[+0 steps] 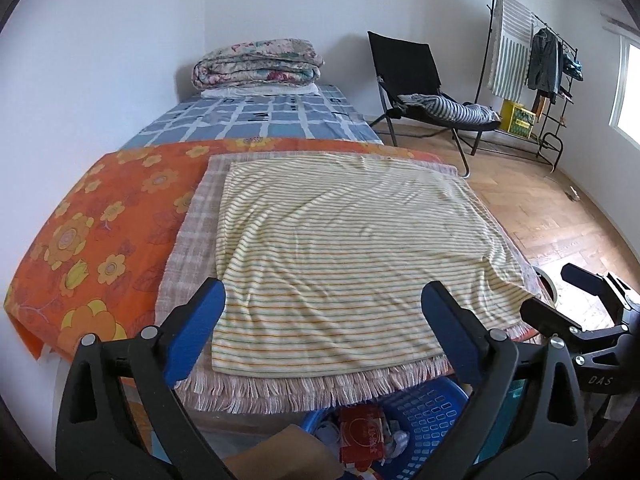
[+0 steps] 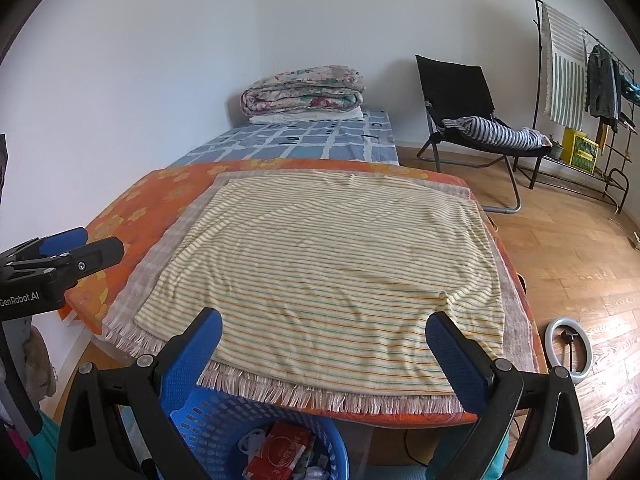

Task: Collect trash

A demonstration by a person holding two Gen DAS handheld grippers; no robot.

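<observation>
Both tongs, left point(image 1: 324, 300) and right point(image 2: 324, 328), spread wide, nothing between them. Bed point(image 1: 80, 220) ahead carries no visible trash. Basket point(image 2: 224, 420) sits directly below, nearer the right; red packet point(image 2: 280, 454), probably trash, lies inside.

1. The left wrist view looks along its own 2 blue-padded fingers point(image 1: 212, 300), tilted down over the near edge of the striped cloth point(image 1: 340, 248), close above the blue basket point(image 1: 424, 420).
2. The right wrist view faces the same way, just to the right, above the same basket point(image 2: 224, 424).
3. Both share the cloth point(image 2: 320, 264), the folded quilt point(image 1: 258, 64) and the black chair point(image 2: 460, 92) beyond the fingertips.
</observation>
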